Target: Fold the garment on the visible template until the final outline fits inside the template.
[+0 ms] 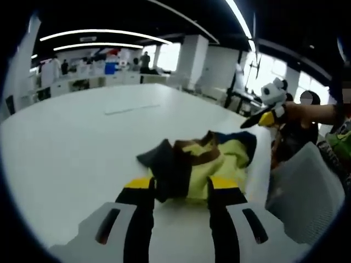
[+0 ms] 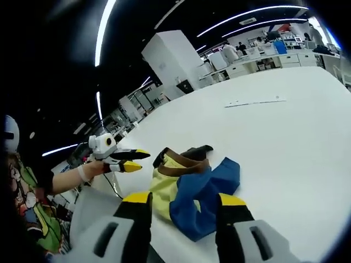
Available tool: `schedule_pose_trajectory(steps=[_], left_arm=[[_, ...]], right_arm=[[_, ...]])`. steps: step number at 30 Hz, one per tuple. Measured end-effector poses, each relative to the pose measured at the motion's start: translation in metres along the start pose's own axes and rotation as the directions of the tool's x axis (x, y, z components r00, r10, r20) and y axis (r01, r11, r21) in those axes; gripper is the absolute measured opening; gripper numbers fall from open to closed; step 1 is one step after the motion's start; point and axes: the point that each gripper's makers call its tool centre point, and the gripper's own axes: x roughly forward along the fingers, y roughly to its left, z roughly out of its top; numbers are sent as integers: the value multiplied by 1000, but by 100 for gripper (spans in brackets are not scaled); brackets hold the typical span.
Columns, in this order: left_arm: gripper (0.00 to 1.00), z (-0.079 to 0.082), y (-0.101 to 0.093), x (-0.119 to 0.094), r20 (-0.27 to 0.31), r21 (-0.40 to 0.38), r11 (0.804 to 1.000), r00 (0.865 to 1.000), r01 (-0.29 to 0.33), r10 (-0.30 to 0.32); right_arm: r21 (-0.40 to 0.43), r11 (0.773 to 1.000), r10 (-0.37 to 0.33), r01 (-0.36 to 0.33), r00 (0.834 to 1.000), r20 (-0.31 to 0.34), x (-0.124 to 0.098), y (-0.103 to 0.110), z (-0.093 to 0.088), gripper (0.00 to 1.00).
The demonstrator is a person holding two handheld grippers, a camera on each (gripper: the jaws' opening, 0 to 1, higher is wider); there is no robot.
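Garment (image 1: 203,164): crumpled heap on white table (image 1: 71,142), untouched. Left gripper (image 1: 181,189) and right gripper (image 2: 184,205): jaws apart, empty. I'd pinch single edges, spreading flat first.

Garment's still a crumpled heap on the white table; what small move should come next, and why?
Probably lower the left tongs onto the near edge of the garment and grip it, to start spreading it flat. It lies bunched, yellow, blue and dark folds overlapping, on the table. Both tongs look open and empty; the right tongs hover beside it too. No template outline is clearly visible.
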Motion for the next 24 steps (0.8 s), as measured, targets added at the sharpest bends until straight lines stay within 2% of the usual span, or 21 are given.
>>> schedule_pose_trajectory(steps=[3,5,7,10,12,17,24], left_arm=[[28,-1,9,2,14,2,1000,1000,-18,17],[24,-4,15,4,10,-22,999,999,-31,31],[22,-4,13,5,11,-12,1000,1000,-29,29],[22,-4,11,8,5,-4,1000,1000,-28,28],[21,-6,11,11,1,-8,1000,1000,-22,22],[19,-8,13,17,-11,-7,1000,1000,-24,24],[16,-13,13,21,-30,-9,1000,999,-28,28]], right_arm=[[60,998,1,0,1000,-21,6,-1,-4,38],[70,998,0,1,1000,-17,10,-2,-3,36],[98,995,-12,14,1000,-13,14,-3,-2,35],[128,991,-21,24,999,-28,20,-7,-4,30],[114,993,-16,21,999,-45,23,-5,-6,30],[140,990,-24,32,998,-55,28,-9,-8,30],[182,982,-37,47,998,-54,33,-17,-5,22]])
